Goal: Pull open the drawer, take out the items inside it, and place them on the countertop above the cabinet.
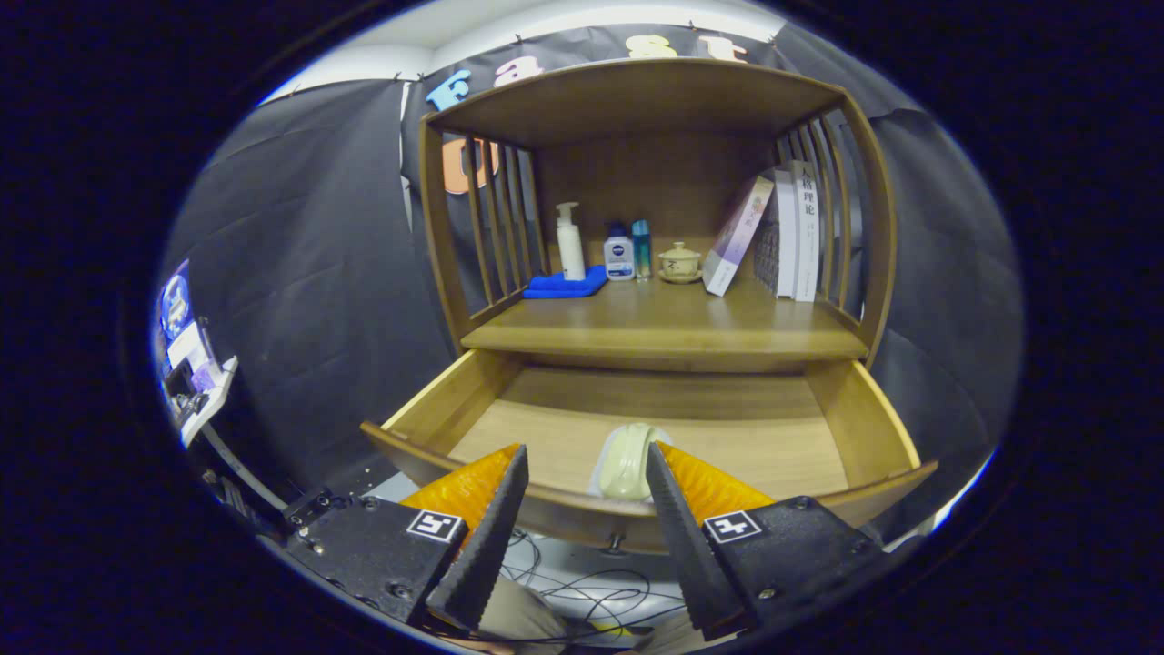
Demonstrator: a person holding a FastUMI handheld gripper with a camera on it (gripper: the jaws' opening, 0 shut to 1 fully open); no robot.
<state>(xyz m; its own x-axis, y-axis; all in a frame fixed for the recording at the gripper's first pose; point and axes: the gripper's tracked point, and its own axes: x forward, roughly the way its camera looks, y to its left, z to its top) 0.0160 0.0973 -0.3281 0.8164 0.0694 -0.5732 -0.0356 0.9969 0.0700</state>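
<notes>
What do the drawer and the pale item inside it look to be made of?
Drawer: wood or wood veneer, matte, with visible grain. Pale item: probably glazed ceramic or glossy plastic, going by its smooth sheen; uncertain. It lies between the open gripper's fingers, untouched.

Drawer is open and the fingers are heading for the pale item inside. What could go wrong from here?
1. The gripper is open, with the pale rounded item lying near one finger rather than centred; closing now might nudge it aside.
2. The drawer front rim sits just below the fingers and could be bumped on descent.
3. The countertop back already holds bottles and books, so placement should stay forward.
</notes>
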